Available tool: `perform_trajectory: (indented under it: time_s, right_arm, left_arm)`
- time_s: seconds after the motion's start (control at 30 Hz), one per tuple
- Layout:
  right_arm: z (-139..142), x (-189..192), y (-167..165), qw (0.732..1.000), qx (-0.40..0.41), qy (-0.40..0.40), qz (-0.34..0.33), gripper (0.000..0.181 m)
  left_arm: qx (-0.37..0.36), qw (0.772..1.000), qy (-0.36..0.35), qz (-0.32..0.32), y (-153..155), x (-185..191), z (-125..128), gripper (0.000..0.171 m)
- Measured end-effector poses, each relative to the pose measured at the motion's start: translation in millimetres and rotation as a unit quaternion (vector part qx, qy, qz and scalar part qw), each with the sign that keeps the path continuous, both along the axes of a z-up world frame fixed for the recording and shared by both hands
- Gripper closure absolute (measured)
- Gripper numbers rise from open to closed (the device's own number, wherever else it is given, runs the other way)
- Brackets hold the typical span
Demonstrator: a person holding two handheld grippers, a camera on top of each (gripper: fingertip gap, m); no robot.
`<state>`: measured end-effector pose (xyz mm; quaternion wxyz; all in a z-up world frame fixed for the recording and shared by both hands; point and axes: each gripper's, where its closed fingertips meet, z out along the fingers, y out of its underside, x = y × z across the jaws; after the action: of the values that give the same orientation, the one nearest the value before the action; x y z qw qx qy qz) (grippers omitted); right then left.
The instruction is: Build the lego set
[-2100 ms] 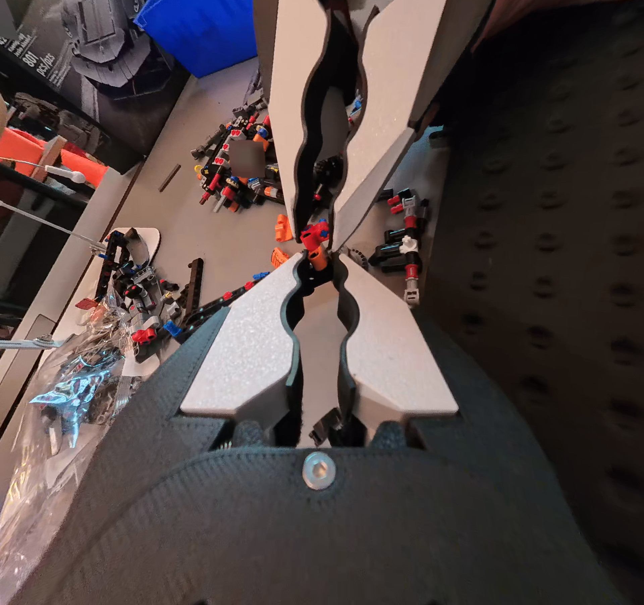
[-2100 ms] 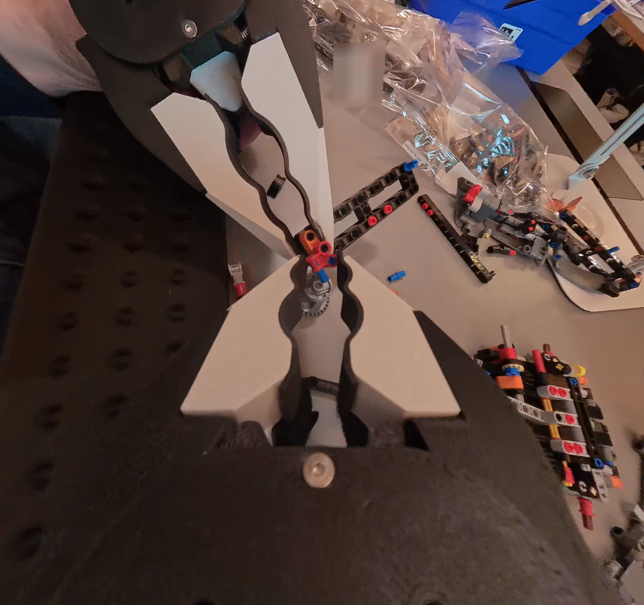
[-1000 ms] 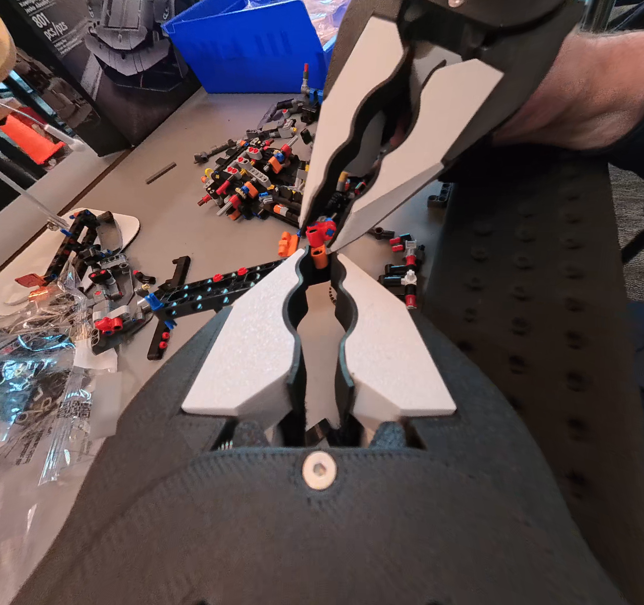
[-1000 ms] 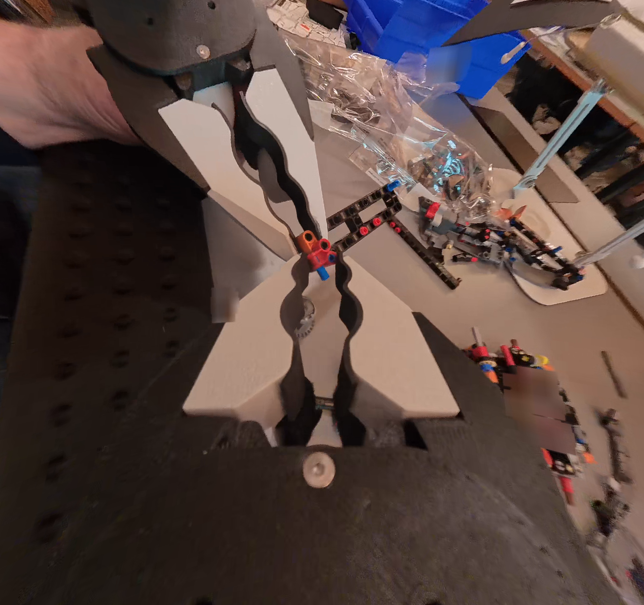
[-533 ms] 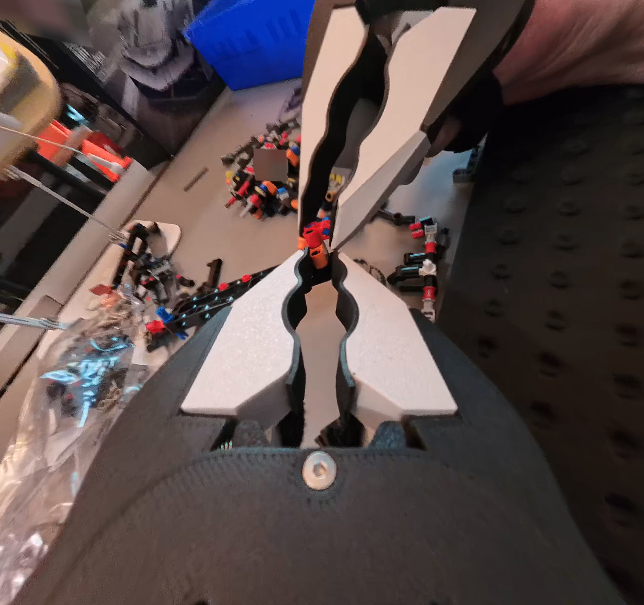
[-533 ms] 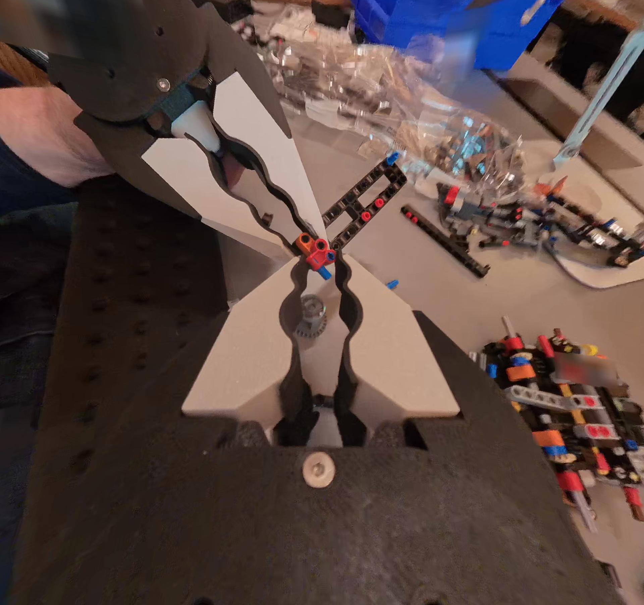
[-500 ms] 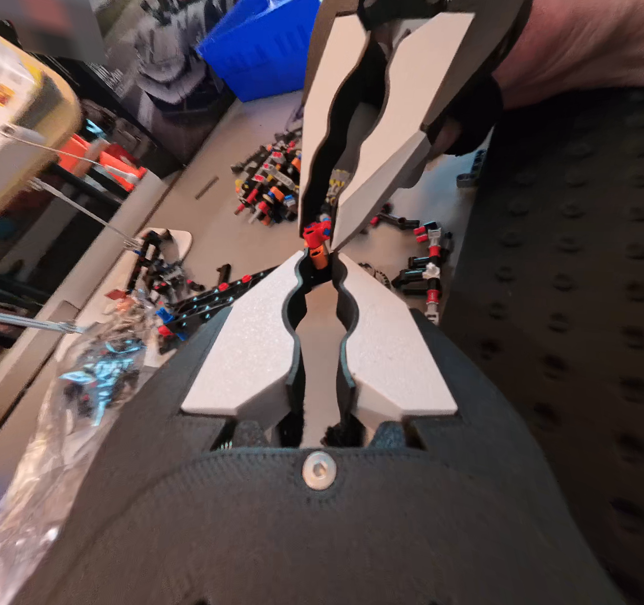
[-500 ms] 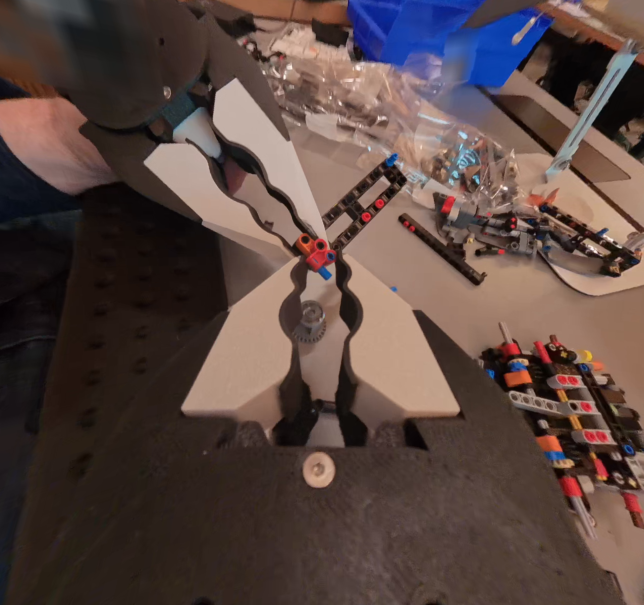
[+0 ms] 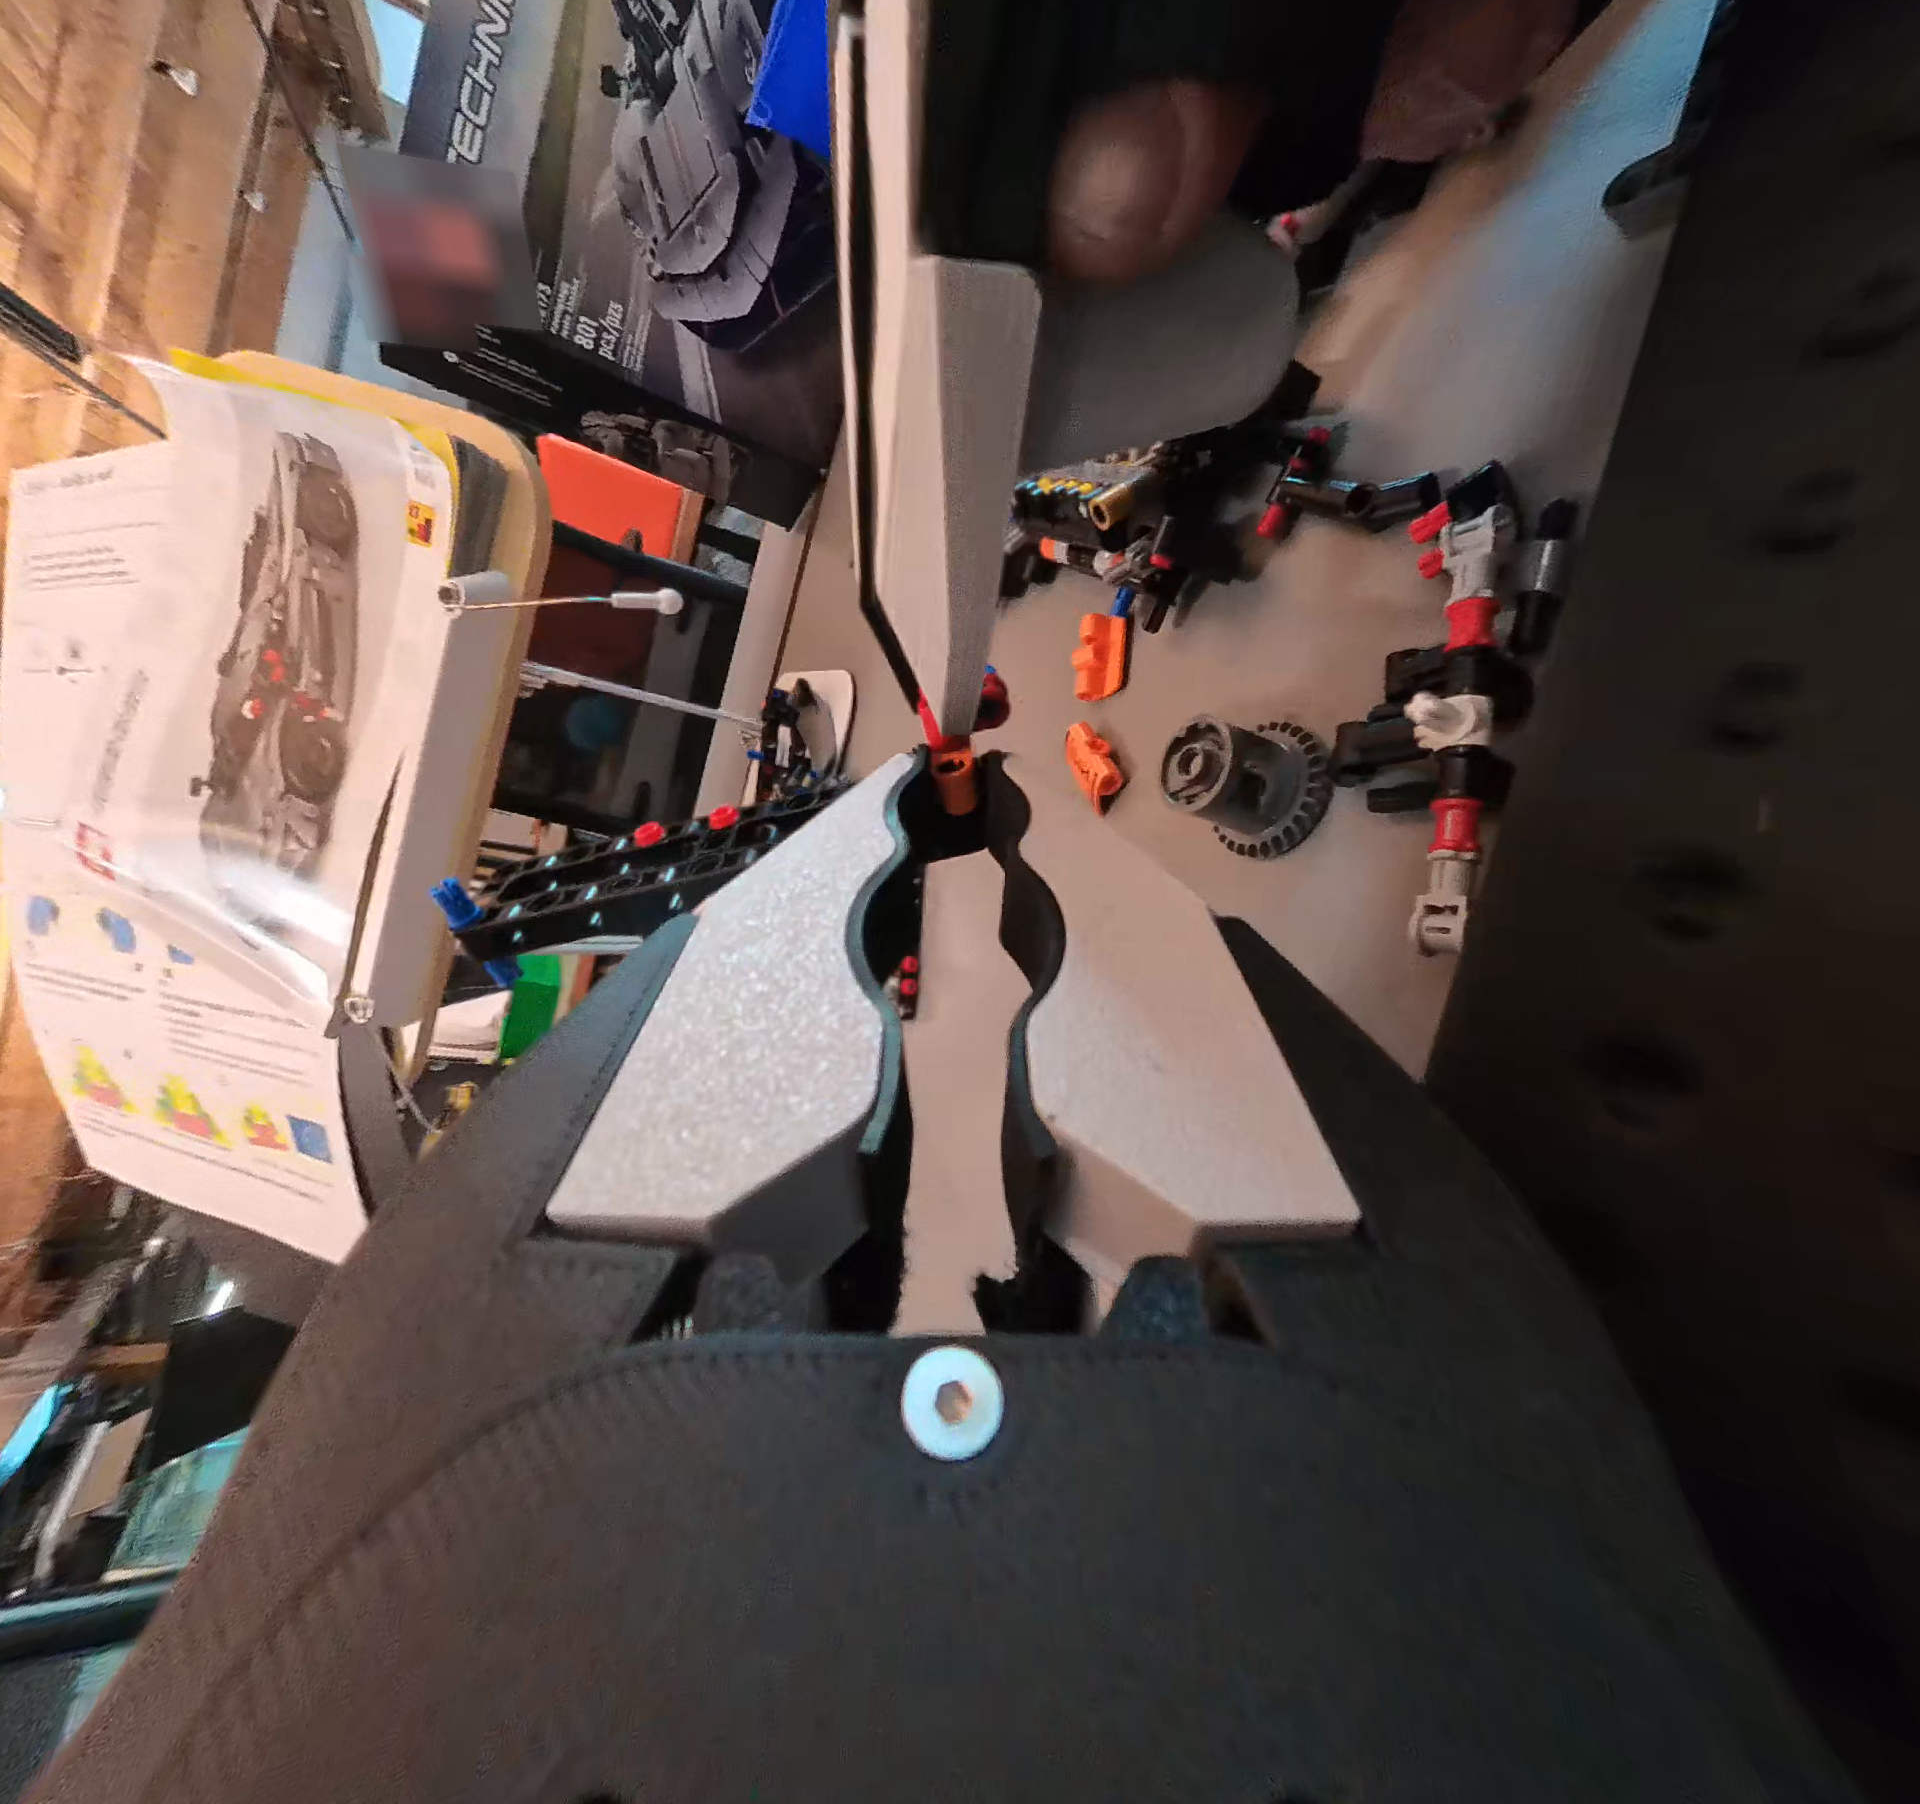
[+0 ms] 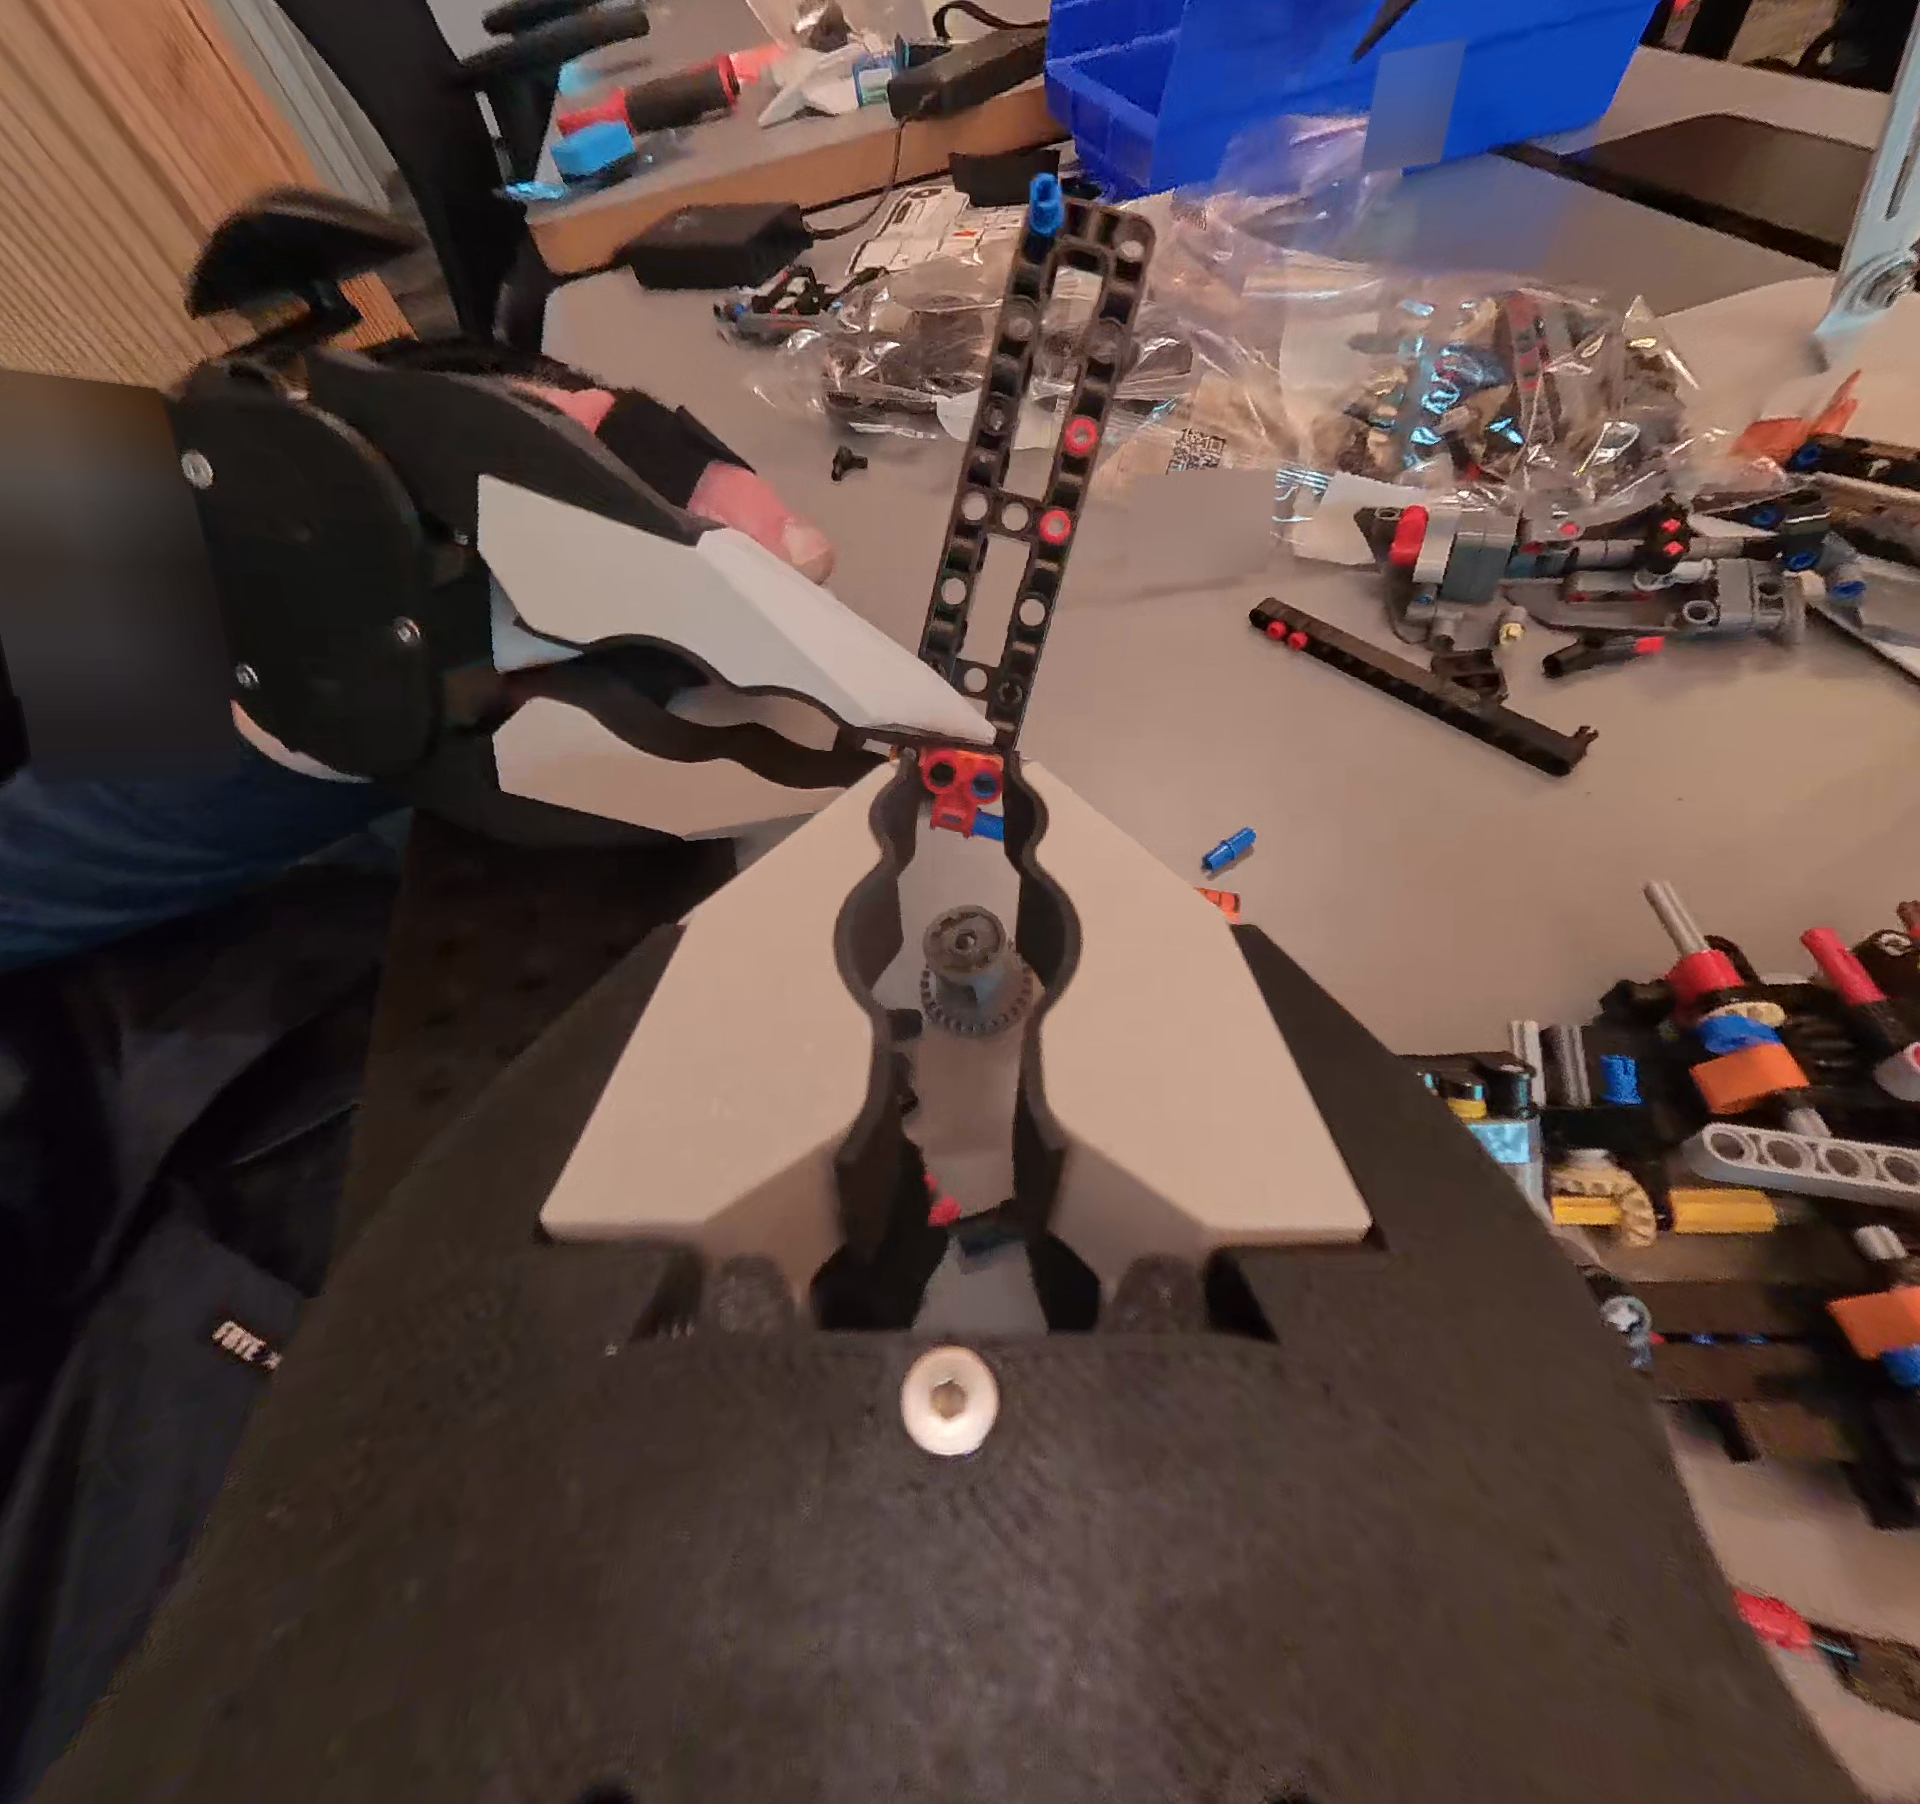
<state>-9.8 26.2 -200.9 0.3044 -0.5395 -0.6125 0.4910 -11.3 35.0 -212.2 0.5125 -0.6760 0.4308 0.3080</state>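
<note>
Tips of my left gripper (image 9: 954, 767) were clamped on the orange connector (image 9: 951, 784), which stood with its long axis running away from the camera along the fingers, open end up toward the other tool. My right gripper (image 9: 951, 715) came down from the top of that view, seen nearly edge-on, its point meeting the orange piece, with a red connector (image 9: 992, 700) showing just beside that point. A second earlier those fingers had shown their broad faces; here the view was rolled, the instruction sheet (image 9: 208, 788) filled the left edge, and the grey gear (image 9: 1242, 786) lay on the table (image 9: 1143, 923) to the right of the joint.

From the right wrist, my right gripper (image 10: 961, 780) was closed on the red connector (image 10: 958, 786), its two holes facing me and a blue pin (image 10: 985, 825) sticking out below toward the right. The left gripper (image 10: 940, 731) reached in from the left, almost horizontal, where before it had slanted down from the upper left. Behind the joint, the black frame beam (image 10: 1039, 466) on the table now ran nearly straight up the picture instead of leaning to the right. The gear (image 10: 971, 970) showed between my fingers, lower down.
</note>
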Motion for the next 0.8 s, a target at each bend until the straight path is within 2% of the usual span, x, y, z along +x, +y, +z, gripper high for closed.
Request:
perform_trajectory:
  time_s: [0.27, 0.37, 0.4, 0.43, 0.47, 0.5, 0.7, 0.8]
  right_arm:
    - [-4.0, -1.1, -0.1, 1.000, -0.004, -0.014, -0.003, 0.168]
    - [-4.8, 0.3, -0.9, 1.000, -0.004, -0.020, 0.000, 0.168]
    - [-1.9, 0.4, -4.3, 1.000, -0.009, -0.014, 0.010, 0.168]
    - [0.9, 0.0, -8.1, 1.000, -0.010, -0.008, 0.018, 0.168]
    - [-1.8, -0.4, -9.1, 1.000, -0.003, -0.015, 0.020, 0.168]
    - [-6.8, -0.8, -9.0, 0.999, 0.001, -0.027, 0.019, 0.168]
    - [-7.1, -1.0, -7.4, 0.999, 0.030, -0.029, 0.007, 0.169]
    - [-4.8, 0.3, -7.9, 0.999, -0.009, -0.026, 0.017, 0.169]
  left_arm:
    - [0.014, 0.999, 0.036, 0.010, 1.3, 0.8, 1.0, 0.165]
    - [0.008, 1.000, 0.025, 0.003, 1.6, 3.2, -0.6, 0.166]
    - [0.009, 1.000, 0.020, 0.003, 3.3, 3.3, -0.5, 0.163]
    - [0.008, 1.000, 0.021, 0.006, 6.2, 3.1, -2.0, 0.150]
    - [0.002, 1.000, 0.027, 0.013, 9.0, 2.1, -5.1, 0.144]
    - [-0.002, 0.999, 0.040, 0.023, 9.5, -0.1, -7.0, 0.160]
    - [-0.005, 0.999, 0.041, 0.029, 9.9, -3.0, -8.2, 0.161]
    - [0.007, 0.998, 0.053, 0.028, 9.3, -2.9, -5.1, 0.163]
